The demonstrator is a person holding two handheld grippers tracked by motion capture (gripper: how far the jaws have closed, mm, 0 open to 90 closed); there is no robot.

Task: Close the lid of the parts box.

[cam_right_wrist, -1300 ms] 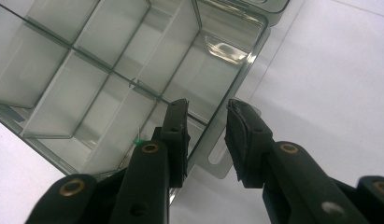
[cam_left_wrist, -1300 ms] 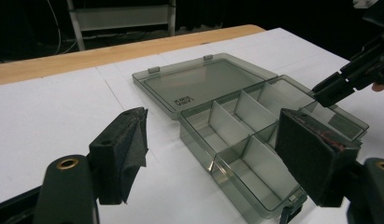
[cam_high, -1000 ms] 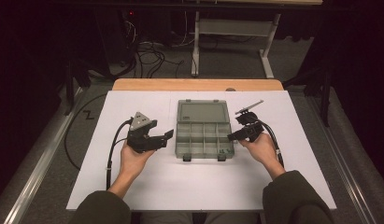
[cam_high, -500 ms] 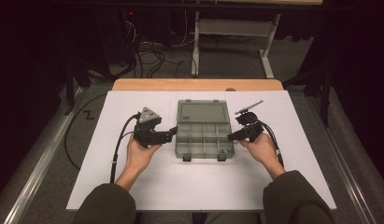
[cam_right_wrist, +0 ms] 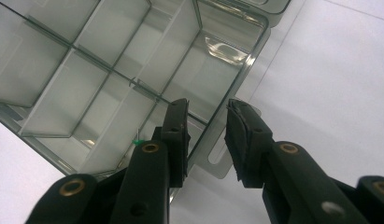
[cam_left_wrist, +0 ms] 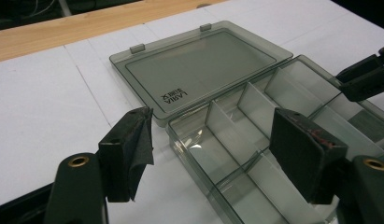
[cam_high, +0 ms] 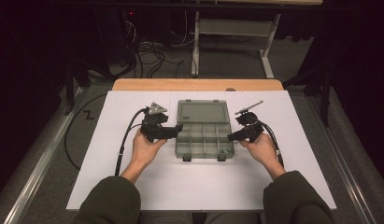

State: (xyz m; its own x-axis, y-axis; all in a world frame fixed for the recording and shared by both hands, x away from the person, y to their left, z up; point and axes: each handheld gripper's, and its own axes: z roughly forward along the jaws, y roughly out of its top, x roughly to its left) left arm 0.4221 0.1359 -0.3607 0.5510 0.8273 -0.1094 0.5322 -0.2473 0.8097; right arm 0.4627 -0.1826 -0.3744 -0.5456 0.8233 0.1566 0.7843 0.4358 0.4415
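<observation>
A: Lying across the middle of the white-covered surface (cam_high: 194, 186) is a smoky translucent plastic compartment box (cam_high: 203, 140), lid (cam_left_wrist: 199, 65) flung flat toward the far edge, its long axis running left to right.

B: So both hands are flanking its short ends?

A: Yes. The left black two-jaw gripper (cam_left_wrist: 217, 154) is sitting at the box's left front corner, jaws spread wide, one outside the wall and one over the compartments, holding nothing.

B: And the right black gripper (cam_right_wrist: 206, 135)?

A: Its jaws are straddling the right wall near the front corner, a gap showing between them, not pinching yet. I judge neither hand nearer; closing on each wall looks like the coming move.
</observation>
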